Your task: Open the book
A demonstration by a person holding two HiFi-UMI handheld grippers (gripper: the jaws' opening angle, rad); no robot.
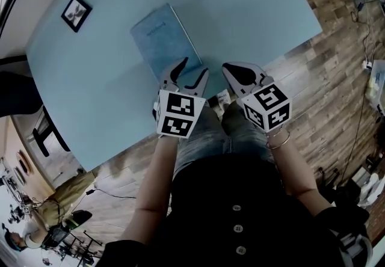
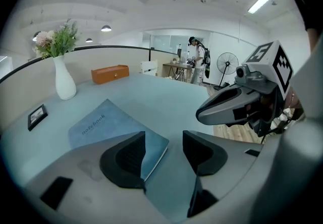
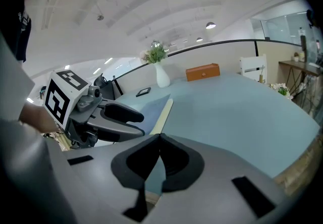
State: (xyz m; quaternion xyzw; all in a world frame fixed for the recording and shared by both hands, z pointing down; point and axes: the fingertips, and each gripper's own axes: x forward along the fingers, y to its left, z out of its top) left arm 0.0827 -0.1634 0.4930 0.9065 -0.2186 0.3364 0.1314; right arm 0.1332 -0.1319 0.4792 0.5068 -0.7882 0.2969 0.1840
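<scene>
Blue book (image 1: 163,38) closed, flat on table (image 1: 240,7), near corner just ahead of left gripper (image 1: 192,73), jaws apart. Right gripper (image 1: 233,71) beside it, jaws together, empty. Suggest: pinch cover edge only, lift slowly, pages down.

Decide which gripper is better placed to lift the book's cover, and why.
Probably the left gripper: open, jaws at the book's near corner. The right gripper is shut, off to the side.
</scene>
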